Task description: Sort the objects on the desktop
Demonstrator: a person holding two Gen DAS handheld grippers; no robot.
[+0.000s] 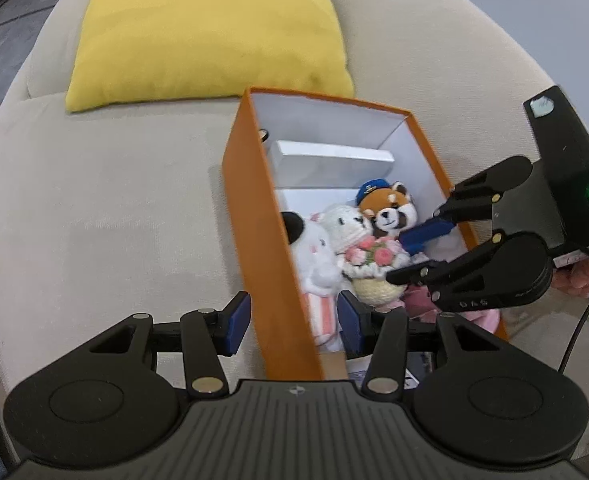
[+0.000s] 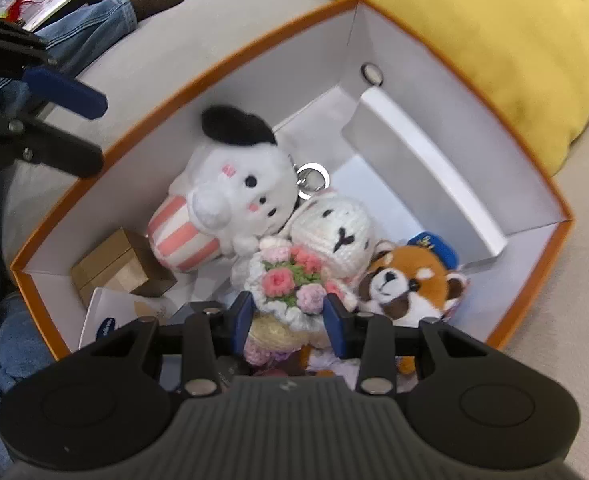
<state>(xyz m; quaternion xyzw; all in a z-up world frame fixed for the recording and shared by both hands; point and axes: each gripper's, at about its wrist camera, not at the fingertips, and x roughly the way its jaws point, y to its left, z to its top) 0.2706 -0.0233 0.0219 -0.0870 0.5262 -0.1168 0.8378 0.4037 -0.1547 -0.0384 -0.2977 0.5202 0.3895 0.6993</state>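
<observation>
Orange cardboard makes the box (image 1: pixel 266 248) that stands open on a beige sofa (image 1: pixel 106 200), just in front of a yellow cushion (image 1: pixel 206 28). In the left wrist view the left gripper (image 1: pixel 294 322) straddles the near long wall of this box: one blue pad is outside, the other inside. The jaws stand about half open, and I cannot tell if the pads really press on the wall. Inside lie a white plush with a black ear (image 1: pixel 310 248), a crocheted bunny with a flower bouquet (image 1: pixel 358 248), a red panda plush (image 1: pixel 390 210) and a flat white box (image 1: pixel 330 158) at the far end. The right gripper (image 1: pixel 404 254) comes in from the right side, over the toys, with its jaws apart.

In the right wrist view the right gripper (image 2: pixel 288 318) points steeply down into the orange box (image 2: pixel 54 224). Its jaws are about half open, and the crocheted bunny (image 2: pixel 294 276) sits between the pads, at the bouquet and the body below it. Whether the pads already touch the yarn I cannot tell; nothing looks lifted. A brown small carton (image 2: pixel 114 264) lies in the near left corner.

I judge that the step in hand is placing or arranging the bunny among the toys in the box, while the left gripper steadies the wall. The next move probably calls for a clean retreat upward, without dragging the soft yarn or the key ring (image 2: pixel 314 180) of the neighbour toy.
</observation>
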